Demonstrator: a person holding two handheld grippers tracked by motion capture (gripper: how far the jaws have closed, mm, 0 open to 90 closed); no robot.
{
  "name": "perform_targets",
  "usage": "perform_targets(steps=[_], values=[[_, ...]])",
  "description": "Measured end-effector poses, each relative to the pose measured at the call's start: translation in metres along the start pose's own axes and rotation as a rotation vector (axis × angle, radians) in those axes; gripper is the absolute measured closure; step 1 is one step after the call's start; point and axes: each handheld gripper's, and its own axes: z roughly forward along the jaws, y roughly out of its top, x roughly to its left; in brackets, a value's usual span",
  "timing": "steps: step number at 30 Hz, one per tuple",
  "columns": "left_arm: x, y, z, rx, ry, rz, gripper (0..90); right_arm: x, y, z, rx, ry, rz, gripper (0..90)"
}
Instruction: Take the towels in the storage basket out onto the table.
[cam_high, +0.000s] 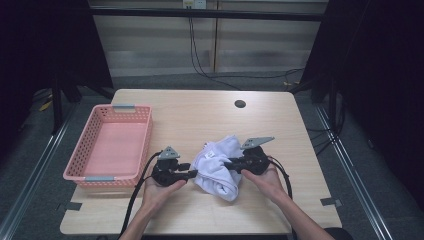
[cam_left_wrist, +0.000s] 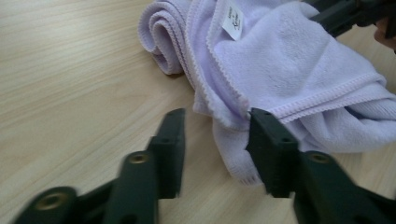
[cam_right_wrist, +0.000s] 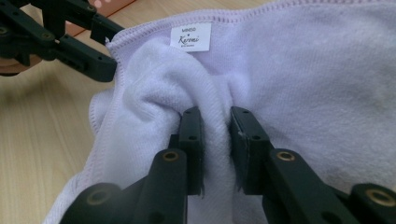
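While crumpled on the light wooden table (cam_high: 200, 115), right of the pink plastic mesh basket (cam_high: 85, 155), the lavender terry towel (cam_high: 220, 165) bears a white label (cam_right_wrist: 190, 37). Right hand-held gripper (cam_right_wrist: 215, 116): clenched on a towel fold. Left hand-held gripper (cam_left_wrist: 215, 128): jaws astride the towel's hem, a gap showing, not pinching.

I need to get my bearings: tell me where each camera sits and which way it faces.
High view: above the person's side, facing forward and down on table, basket, towel; forearms, both hands.
Left gripper view: on the left gripper, facing the towel's edge; its jaws.
Right gripper view: on the right gripper, jaws pinching a towel fold.
Shared: the towel's label.
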Motion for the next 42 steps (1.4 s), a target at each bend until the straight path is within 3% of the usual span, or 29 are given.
perform_targets(steps=[2,5,7,10,13,16,19,22,25,27,28,29,30,32,33,34,38,42], values=[[0.004,0.004,-0.007,-0.038,-0.015,-0.023,79.4,-0.003,-0.003,-0.003,0.006,0.006,-0.002,73.3],[0.009,0.003,-0.009,-0.029,0.014,-0.039,81.0,-0.004,-0.004,-0.007,0.014,0.002,-0.011,71.8],[0.011,0.004,-0.008,-0.038,0.019,-0.057,77.6,-0.006,-0.005,-0.008,0.011,0.01,-0.011,70.5],[0.01,0.006,-0.006,-0.071,-0.006,-0.076,68.4,-0.007,-0.007,-0.008,0.0,0.023,-0.011,65.0],[0.011,0.009,0.001,-0.047,-0.027,-0.086,58.5,-0.003,-0.006,-0.009,-0.001,0.025,-0.028,57.8],[0.009,0.011,0.008,-0.036,-0.037,-0.083,57.2,0.001,-0.005,-0.011,0.003,0.015,-0.054,53.6],[0.006,0.01,0.016,0.002,-0.045,-0.055,61.3,0.003,-0.001,-0.018,-0.034,0.02,-0.053,51.0],[0.003,0.008,0.023,0.032,-0.057,-0.025,71.2,0.006,0.006,-0.022,-0.083,0.041,-0.057,50.8],[0.001,0.008,0.022,0.035,-0.067,-0.009,84.8,0.01,0.012,-0.014,-0.085,0.073,-0.059,48.7],[-0.001,0.009,0.02,0.031,-0.085,-0.011,86.9,0.014,0.014,-0.006,-0.064,0.083,-0.071,46.3],[-0.003,0.009,0.018,0.034,-0.081,0.0,87.3,0.016,0.015,-0.001,-0.057,0.09,-0.073,47.4],[-0.004,0.009,0.016,0.032,-0.079,0.006,87.6,0.017,0.016,0.002,-0.049,0.088,-0.077,57.0],[-0.005,0.009,0.013,0.023,-0.09,0.004,87.7,0.017,0.016,0.004,-0.051,0.058,-0.084,69.8],[-0.005,0.01,0.01,0.012,-0.1,0.001,87.8,0.014,0.016,0.002,-0.052,0.032,-0.067,80.6],[-0.007,0.012,0.001,-0.021,-0.101,0.003,87.9,0.011,0.017,-0.002,-0.057,0.031,-0.058,82.2],[-0.007,0.012,0.001,-0.021,-0.101,0.003,88.1,0.011,0.017,-0.002,-0.057,0.031,-0.058,82.2],[-0.005,0.019,-0.025,-0.118,-0.088,-0.015,88.3,-0.005,0.02,-0.029,-0.128,-0.039,-0.017,83.7],[-0.004,0.027,-0.046,-0.166,-0.06,-0.006,88.4,-0.022,0.027,-0.054,-0.176,-0.107,0.011,84.5]])
